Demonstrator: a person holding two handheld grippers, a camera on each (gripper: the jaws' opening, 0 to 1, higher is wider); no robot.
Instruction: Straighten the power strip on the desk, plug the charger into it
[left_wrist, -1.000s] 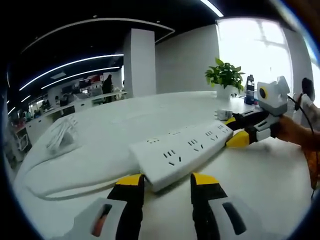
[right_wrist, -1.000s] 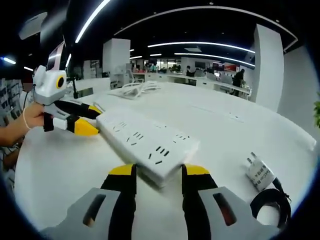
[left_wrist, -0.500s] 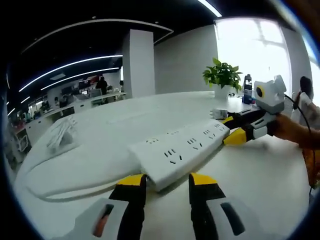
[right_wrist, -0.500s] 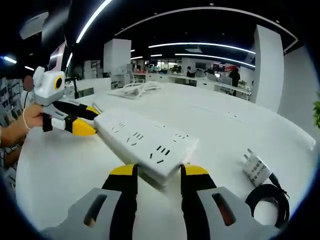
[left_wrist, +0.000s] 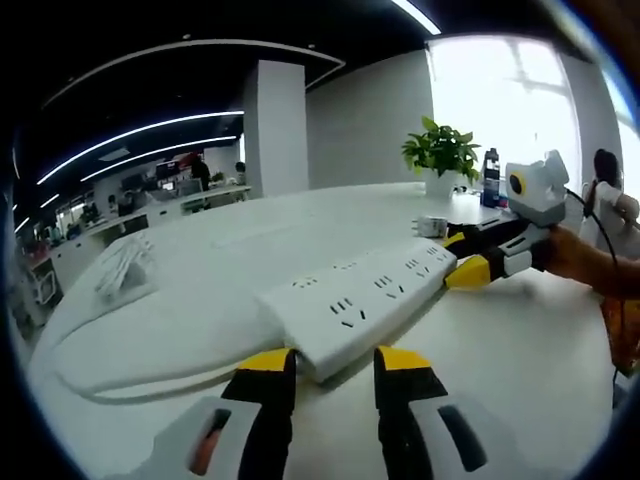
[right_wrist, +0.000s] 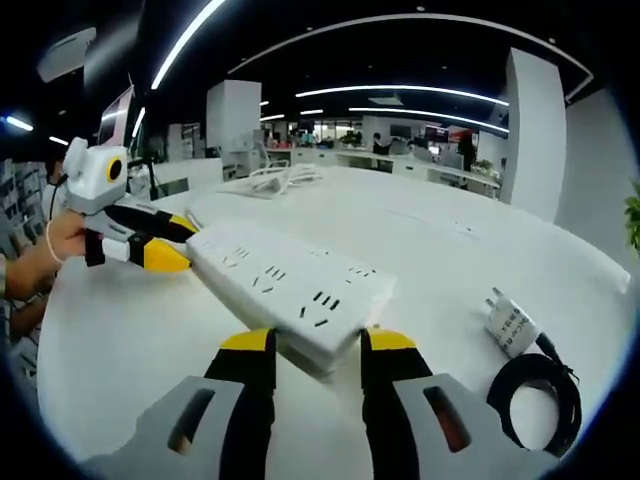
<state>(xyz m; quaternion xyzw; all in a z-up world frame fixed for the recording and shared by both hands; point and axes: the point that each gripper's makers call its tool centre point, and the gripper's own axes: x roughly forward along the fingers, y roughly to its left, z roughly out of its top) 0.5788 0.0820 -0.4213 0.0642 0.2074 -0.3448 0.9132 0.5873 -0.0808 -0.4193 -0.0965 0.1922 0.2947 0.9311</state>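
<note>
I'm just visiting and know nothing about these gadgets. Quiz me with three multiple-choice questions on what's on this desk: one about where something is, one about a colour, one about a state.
1. Where does the charger lie?
A. on the desk, apart from the power strip
B. on top of the strip
C. on the floor

2. What colour are the tips of the right gripper's fingers?
A. red
B. yellow
C. green

3. What is the charger's state?
A. plugged in
B. unplugged
C. held by a gripper

Answers:
1 A, bare desk separates them in the right gripper view.
2 B, both tips are yellow.
3 B, its prongs are bare and it lies loose.
</note>
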